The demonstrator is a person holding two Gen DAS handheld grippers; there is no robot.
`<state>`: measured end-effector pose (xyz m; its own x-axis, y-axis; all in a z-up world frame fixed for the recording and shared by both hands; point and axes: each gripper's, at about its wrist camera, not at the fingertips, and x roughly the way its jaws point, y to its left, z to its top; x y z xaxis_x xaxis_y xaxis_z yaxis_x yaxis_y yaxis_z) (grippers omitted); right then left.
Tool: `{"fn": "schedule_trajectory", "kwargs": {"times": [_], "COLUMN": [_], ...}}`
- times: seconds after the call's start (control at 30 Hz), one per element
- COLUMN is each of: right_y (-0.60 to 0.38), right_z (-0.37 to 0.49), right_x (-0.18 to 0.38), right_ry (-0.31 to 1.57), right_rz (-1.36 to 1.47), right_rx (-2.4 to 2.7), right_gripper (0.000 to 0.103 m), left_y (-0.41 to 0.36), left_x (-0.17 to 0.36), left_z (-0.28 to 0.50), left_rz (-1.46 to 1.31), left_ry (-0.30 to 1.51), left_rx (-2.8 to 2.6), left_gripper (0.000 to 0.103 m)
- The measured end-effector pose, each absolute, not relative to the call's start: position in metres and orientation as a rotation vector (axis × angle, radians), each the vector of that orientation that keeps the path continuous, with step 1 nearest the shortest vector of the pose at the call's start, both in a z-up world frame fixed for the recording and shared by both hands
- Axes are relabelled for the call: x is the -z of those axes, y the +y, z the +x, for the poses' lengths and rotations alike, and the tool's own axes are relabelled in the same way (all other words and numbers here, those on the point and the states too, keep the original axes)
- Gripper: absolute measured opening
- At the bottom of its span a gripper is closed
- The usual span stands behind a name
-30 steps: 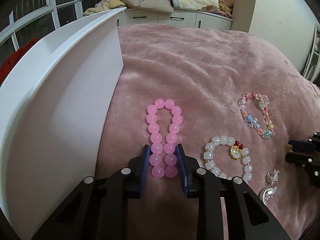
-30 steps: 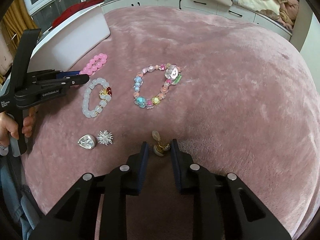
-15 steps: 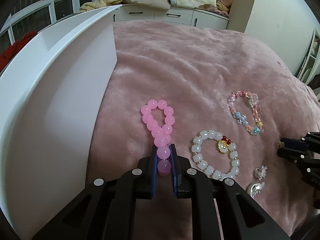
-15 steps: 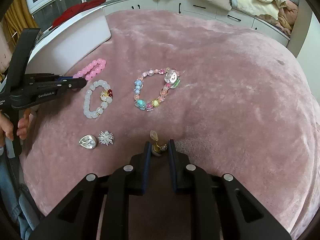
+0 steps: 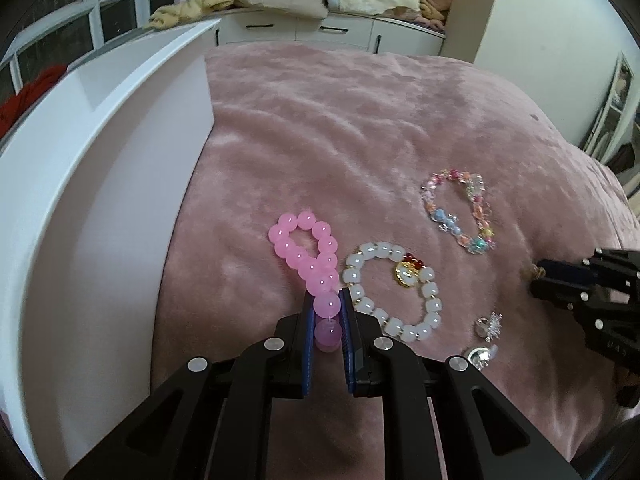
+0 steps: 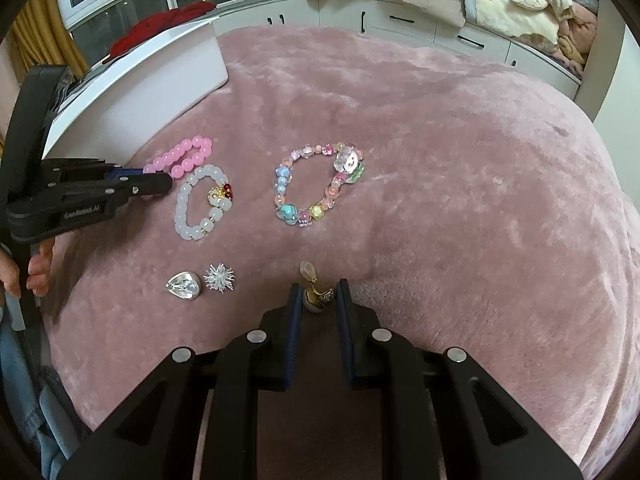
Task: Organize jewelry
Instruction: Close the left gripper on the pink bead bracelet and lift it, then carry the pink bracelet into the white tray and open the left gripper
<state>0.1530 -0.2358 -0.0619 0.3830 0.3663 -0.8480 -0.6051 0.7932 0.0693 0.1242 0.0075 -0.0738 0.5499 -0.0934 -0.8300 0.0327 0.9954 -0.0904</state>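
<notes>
The left gripper (image 5: 327, 312) is clamped on the near end of the pink bead bracelet (image 5: 310, 258), its blue pads pinching two beads so the loop is squeezed into a narrow teardrop that trails away across the pink plush blanket (image 5: 360, 120). Just left of it rises the wall of a white box (image 5: 100, 200). Touching or nearly touching the pink beads on the right lies a white bead bracelet (image 5: 390, 290) with a gold and red charm, and further off a multicoloured bead bracelet (image 5: 460, 212). The right gripper (image 6: 318, 300) has its jaws drawn in close around a small gold earring (image 6: 316, 294) with a pale drop, the pads against its sides as far as the view shows. To its left on the blanket sit a silver starburst piece (image 6: 219, 277) and a silver heart-shaped piece (image 6: 183, 285), side by side. A person's hand (image 6: 28, 268) holds the left gripper's handle at the edge of the right wrist view.
</notes>
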Motion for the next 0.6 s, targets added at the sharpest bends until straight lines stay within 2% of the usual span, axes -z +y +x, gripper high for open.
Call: {"fn": "schedule_trajectory", "kwargs": {"times": [0.6], "right_y": [-0.237], "right_z": [0.143], "right_x": [0.033], "right_ry": [0.919], "right_rz": [-0.212], "right_rx": [-0.624], "right_gripper": [0.018], "left_y": [0.008], "left_x": [0.035], "left_z": [0.112], "left_rz": [-0.103], "left_ry": [0.911], "left_rx": [0.132], "left_gripper": [0.017]}}
